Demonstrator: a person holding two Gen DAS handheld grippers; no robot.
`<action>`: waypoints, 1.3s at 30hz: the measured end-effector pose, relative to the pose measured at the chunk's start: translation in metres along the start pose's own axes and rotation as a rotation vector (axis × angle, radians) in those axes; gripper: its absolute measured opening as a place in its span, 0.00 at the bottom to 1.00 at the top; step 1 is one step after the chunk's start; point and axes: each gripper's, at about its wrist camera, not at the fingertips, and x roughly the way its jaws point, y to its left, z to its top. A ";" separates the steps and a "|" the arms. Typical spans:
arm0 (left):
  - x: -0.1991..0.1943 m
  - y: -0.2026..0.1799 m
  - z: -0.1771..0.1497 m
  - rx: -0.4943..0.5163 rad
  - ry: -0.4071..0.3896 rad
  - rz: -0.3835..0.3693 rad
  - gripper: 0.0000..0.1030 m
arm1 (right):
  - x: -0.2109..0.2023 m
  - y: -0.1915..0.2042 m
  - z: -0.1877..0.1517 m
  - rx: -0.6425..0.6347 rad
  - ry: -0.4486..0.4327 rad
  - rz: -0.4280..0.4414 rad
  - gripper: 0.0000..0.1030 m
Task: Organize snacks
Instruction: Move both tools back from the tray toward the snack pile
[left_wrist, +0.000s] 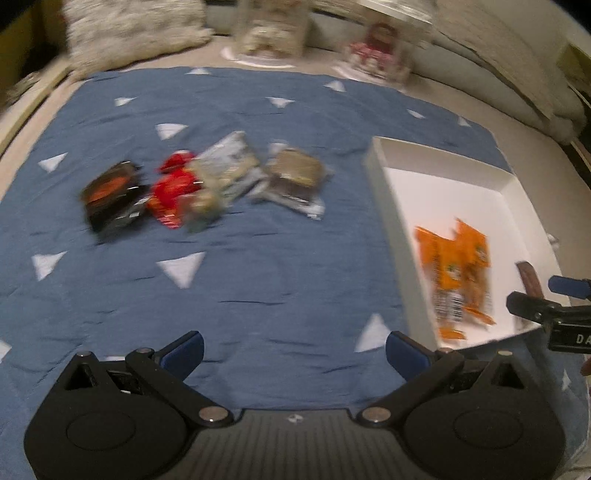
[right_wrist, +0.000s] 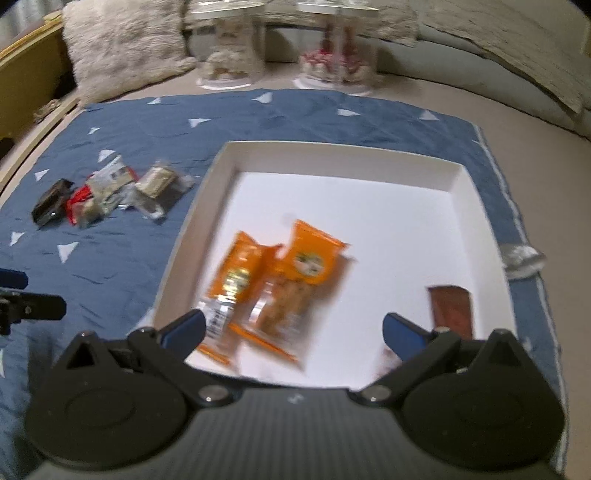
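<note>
Both grippers spread wide, empty: left gripper (left_wrist: 294, 350) over the blue blanket (left_wrist: 240, 288), right gripper (right_wrist: 293, 330) over the white box (right_wrist: 369, 206). Orange snack packets (right_wrist: 273, 291) and brown bar (right_wrist: 452, 308) lie in box; remaining snacks (left_wrist: 199, 184) cluster toward blanket's left side.

a blue quilted cloth with white triangles (left_wrist: 229, 280) lay spread over a beige surface (right_wrist: 554, 177). behind it sat a shaggy grey-white cushion (right_wrist: 125, 40) and two clear plastic domed cases (right_wrist: 229, 44), each holding a blurred doll-like figure (left_wrist: 376, 48).
</note>
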 end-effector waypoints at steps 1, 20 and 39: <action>-0.002 0.007 -0.001 -0.014 -0.004 0.007 1.00 | 0.001 0.005 0.002 -0.005 0.000 0.005 1.00; -0.021 0.106 0.010 -0.273 -0.159 0.073 1.00 | 0.019 0.090 0.044 -0.016 -0.097 0.148 1.00; 0.025 0.170 0.057 -0.572 -0.330 -0.011 1.00 | 0.075 0.158 0.087 -0.119 -0.265 0.388 0.80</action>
